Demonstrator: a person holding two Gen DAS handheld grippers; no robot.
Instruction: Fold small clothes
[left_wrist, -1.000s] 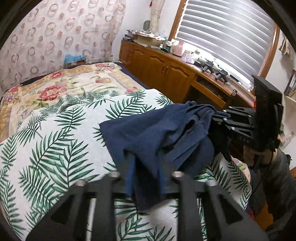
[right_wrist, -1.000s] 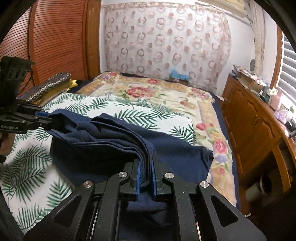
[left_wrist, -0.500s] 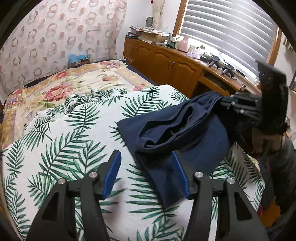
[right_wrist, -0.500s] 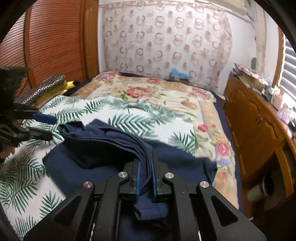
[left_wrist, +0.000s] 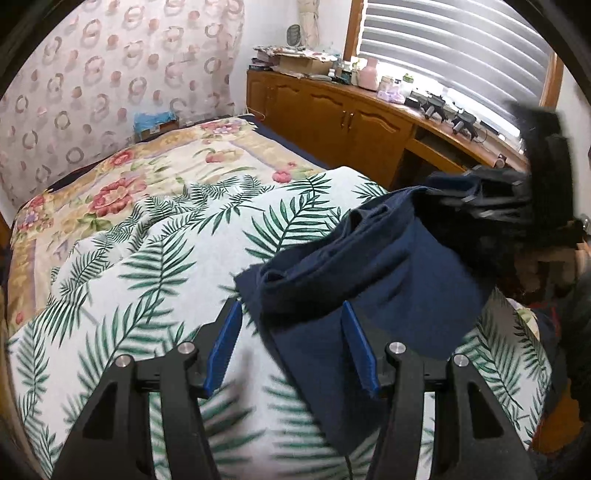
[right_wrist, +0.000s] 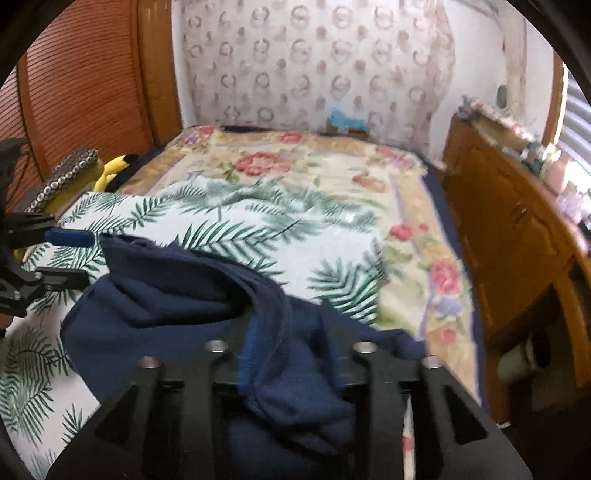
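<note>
Lying rumpled on the palm-leaf blanket (left_wrist: 140, 273), the navy garment (left_wrist: 369, 273) sits between both tools. At its left edge the left gripper (left_wrist: 291, 343) stands wide, pads off the cloth. Farther right, the right gripper (right_wrist: 288, 343) is opening, its jaws apart with a bunched fold loose between them.

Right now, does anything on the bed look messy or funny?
Yes. The dark blue garment on the palm-leaf blanket is not flat: its upper layer lies bunched in rumpled ridges. One edge still drapes between the right gripper, whose jaws are opening.
</note>
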